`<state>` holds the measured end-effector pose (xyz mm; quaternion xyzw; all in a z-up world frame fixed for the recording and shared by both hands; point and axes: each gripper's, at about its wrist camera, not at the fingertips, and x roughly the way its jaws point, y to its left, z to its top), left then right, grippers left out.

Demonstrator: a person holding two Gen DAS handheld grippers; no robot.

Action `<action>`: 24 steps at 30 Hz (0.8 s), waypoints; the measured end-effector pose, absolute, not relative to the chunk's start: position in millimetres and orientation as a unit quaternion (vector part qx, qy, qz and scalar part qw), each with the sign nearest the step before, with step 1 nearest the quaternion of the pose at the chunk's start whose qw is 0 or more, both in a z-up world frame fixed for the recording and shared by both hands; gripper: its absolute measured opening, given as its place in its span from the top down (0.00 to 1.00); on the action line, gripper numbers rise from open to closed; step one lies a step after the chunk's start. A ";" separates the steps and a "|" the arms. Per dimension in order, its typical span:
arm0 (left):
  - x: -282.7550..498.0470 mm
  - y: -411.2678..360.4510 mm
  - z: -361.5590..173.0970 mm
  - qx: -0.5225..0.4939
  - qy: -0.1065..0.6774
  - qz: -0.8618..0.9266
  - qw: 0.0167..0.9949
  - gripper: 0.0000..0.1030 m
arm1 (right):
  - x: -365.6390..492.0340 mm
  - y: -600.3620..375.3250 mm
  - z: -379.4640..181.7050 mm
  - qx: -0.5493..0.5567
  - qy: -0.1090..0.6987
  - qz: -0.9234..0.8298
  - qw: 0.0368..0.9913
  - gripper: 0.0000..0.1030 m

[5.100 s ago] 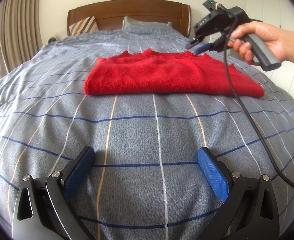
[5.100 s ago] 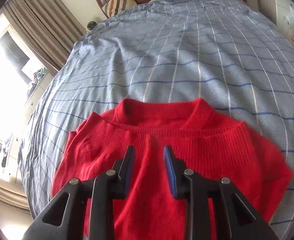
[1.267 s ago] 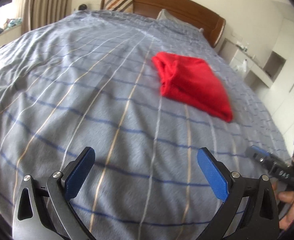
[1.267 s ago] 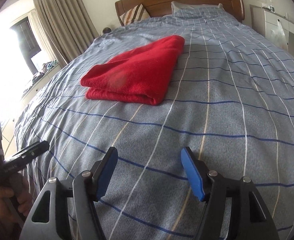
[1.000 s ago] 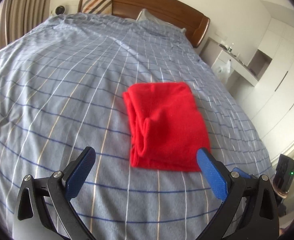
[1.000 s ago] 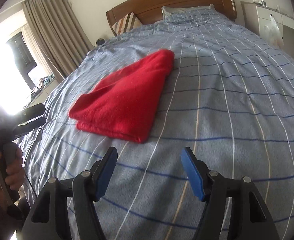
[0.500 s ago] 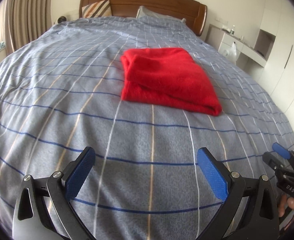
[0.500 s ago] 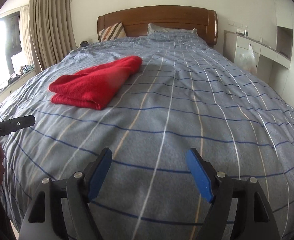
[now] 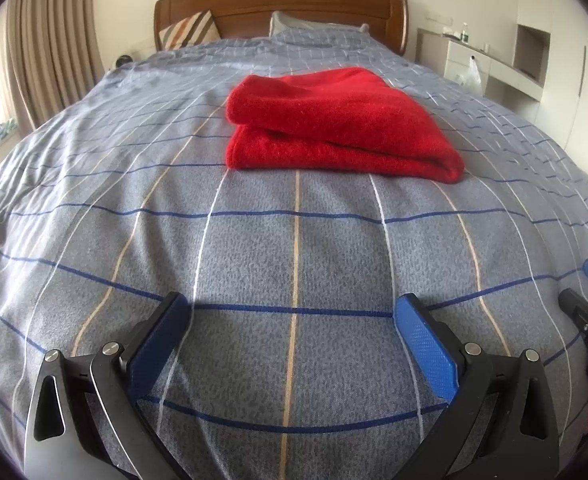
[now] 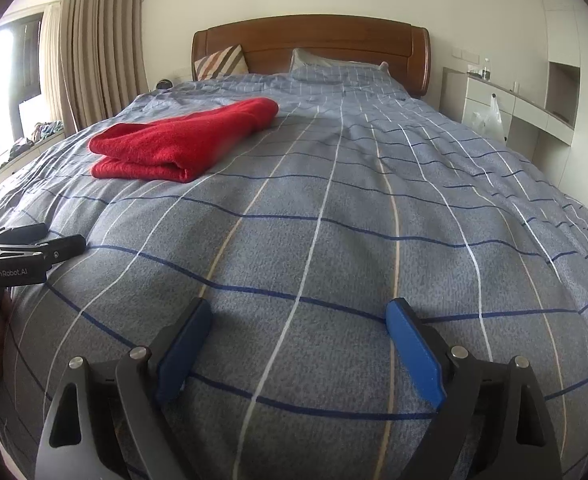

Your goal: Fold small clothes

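Left gripper (image 9: 292,316) is spread wide and holds nothing, low over my grey checked duvet (image 9: 294,252). Beyond it lies the folded red sweater (image 9: 334,124), well short of the wooden headboard (image 9: 282,4).

From the right wrist, my right gripper (image 10: 298,320) also gapes empty, with the sweater (image 10: 182,140) ahead-left, nearer the curtain (image 10: 94,48) than the headboard (image 10: 310,40).

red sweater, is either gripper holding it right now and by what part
Nothing is held. The left gripper and right gripper are both open over the bedspread, well short of the folded red sweater, which lies on the bed untouched.
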<state>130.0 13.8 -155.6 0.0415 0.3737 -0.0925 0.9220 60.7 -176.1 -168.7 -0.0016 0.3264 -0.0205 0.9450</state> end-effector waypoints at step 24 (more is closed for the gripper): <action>130.7 13.3 -156.6 0.041 0.380 -0.095 0.919 0.00 | 62.0 -173.9 -171.4 -0.003 0.342 -0.031 0.939 0.10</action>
